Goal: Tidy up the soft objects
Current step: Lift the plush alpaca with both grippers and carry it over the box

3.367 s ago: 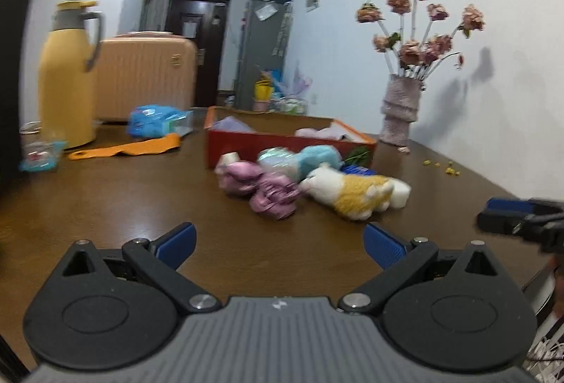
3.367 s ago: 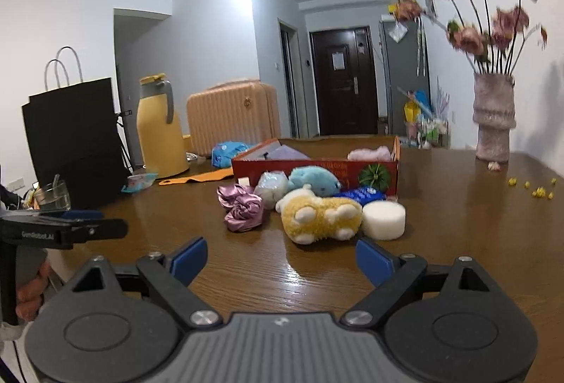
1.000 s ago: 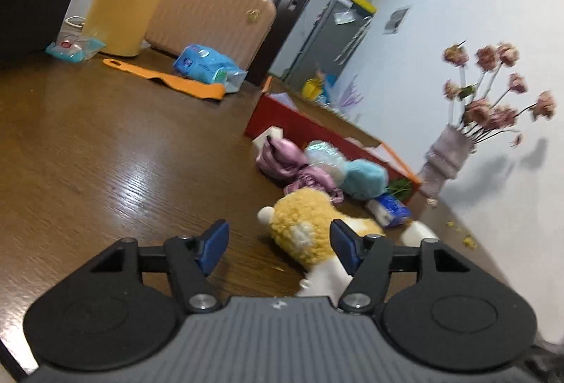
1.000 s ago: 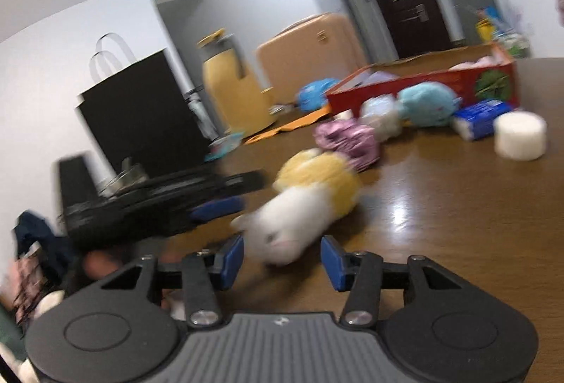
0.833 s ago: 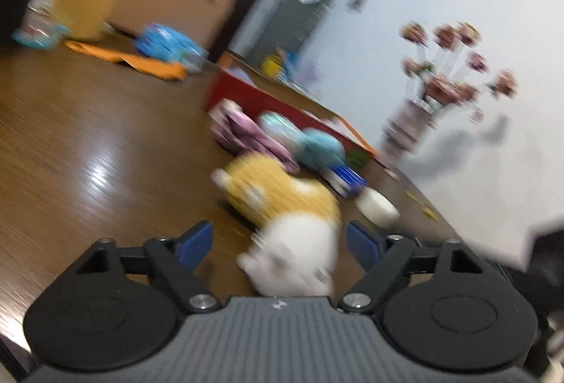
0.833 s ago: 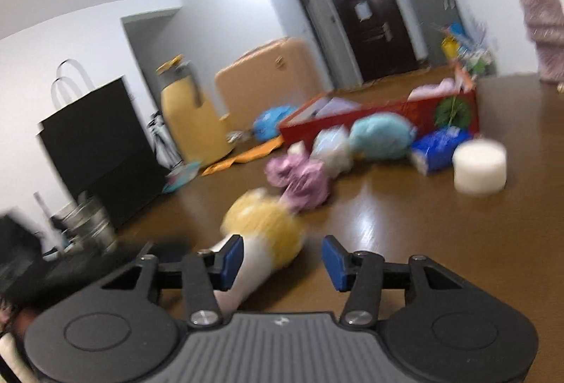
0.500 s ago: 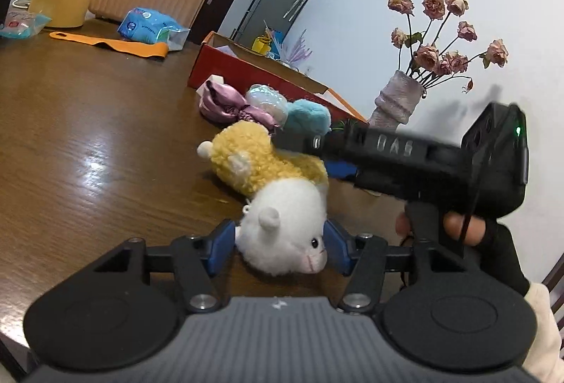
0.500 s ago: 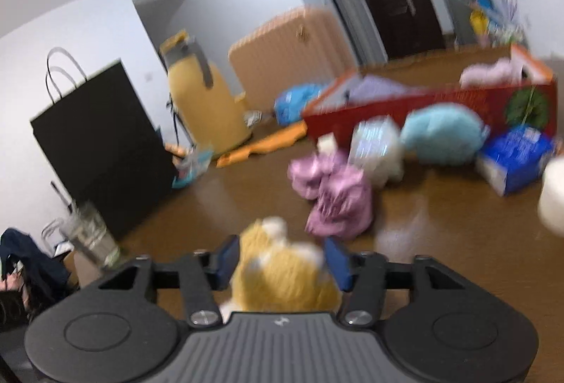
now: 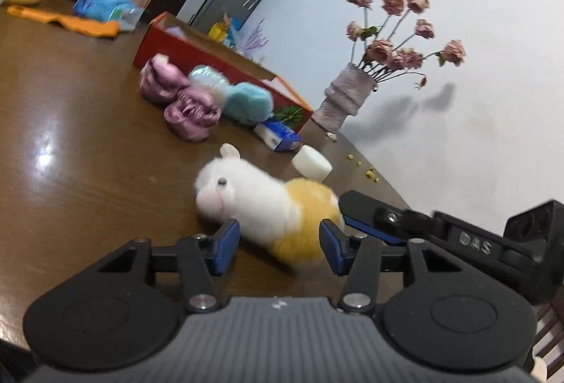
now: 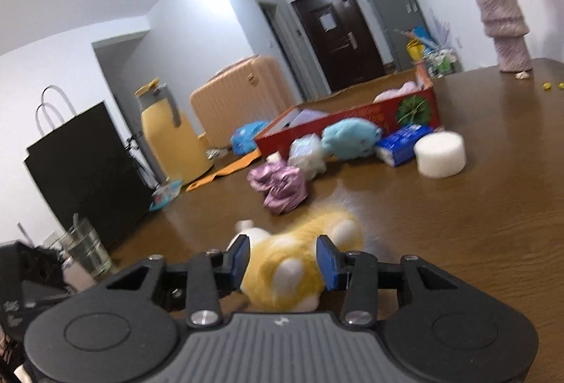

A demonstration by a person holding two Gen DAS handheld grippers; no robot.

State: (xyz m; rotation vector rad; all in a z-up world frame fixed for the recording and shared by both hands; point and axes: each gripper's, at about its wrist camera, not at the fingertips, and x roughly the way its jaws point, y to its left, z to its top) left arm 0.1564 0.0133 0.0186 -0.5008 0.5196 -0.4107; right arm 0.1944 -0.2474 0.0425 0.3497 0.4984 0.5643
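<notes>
Plush toy (image 9: 268, 203), white at the head and yellow at the back, lies on the brown table (image 9: 70, 150) in the lower middle of both views. In the left wrist view it sits between the blue pads of the left gripper (image 9: 278, 242), head toward the left. The left jaws have just been closing with the toy between them; the right pad touches the yellow fur, but I cannot tell if the left pad presses on it. In the right wrist view the right gripper (image 10: 282, 259) has its two pads squeezed on the yellow back end (image 10: 292, 259) of the toy. Its jaws have just been closing too. In the left wrist view the right gripper's black arm (image 9: 440, 235) comes in from the lower right, and its tip meets the yellow fur. Both grippers point a little downward at the table.

Farther back, in the upper middle, lie purple cloth bundles (image 9: 187, 108), a blue fluffy toy (image 9: 246, 101), a blue packet (image 9: 282, 136) and a white sponge (image 9: 312, 164). Behind them stands a red box (image 9: 197, 48). A vase of flowers (image 9: 349, 93) stands to the right.
</notes>
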